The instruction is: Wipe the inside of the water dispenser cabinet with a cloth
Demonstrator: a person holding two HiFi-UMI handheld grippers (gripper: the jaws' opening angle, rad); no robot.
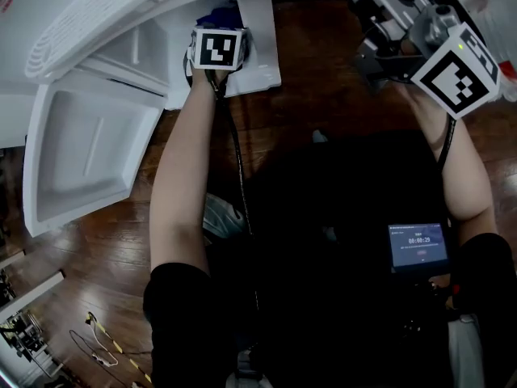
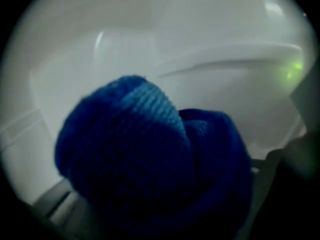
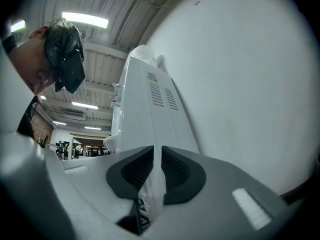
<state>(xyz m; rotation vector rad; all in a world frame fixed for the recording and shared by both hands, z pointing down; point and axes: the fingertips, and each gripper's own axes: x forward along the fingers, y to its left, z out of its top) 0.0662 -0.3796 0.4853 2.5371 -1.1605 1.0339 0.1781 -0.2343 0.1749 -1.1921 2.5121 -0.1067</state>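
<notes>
The door (image 1: pixel 89 152) of the white plastic water dispenser cabinet (image 1: pixel 145 47) stands open, so access has already been gained. The left gripper (image 1: pixel 220 51) is reached into the opening, and its jaws are closed on a bunched, dark blue ribbed cloth (image 2: pixel 150 159). The cloth bulges ahead of the jaws and fills most of the left gripper view, with the pale inner wall (image 2: pixel 225 84) close beyond it. Whether cloth and wall are touching cannot be told.

The right gripper (image 3: pixel 156 169) is held up well apart from the cabinet. Its jaws are closed on a thin white printed strip (image 3: pixel 152 194), and it takes no part in the wiping.

The wiping is judged to be under way. No dirt or streaks can be made out, so it cannot be read which surfaces are finished. The rest of the interior should be assumed left to do.
</notes>
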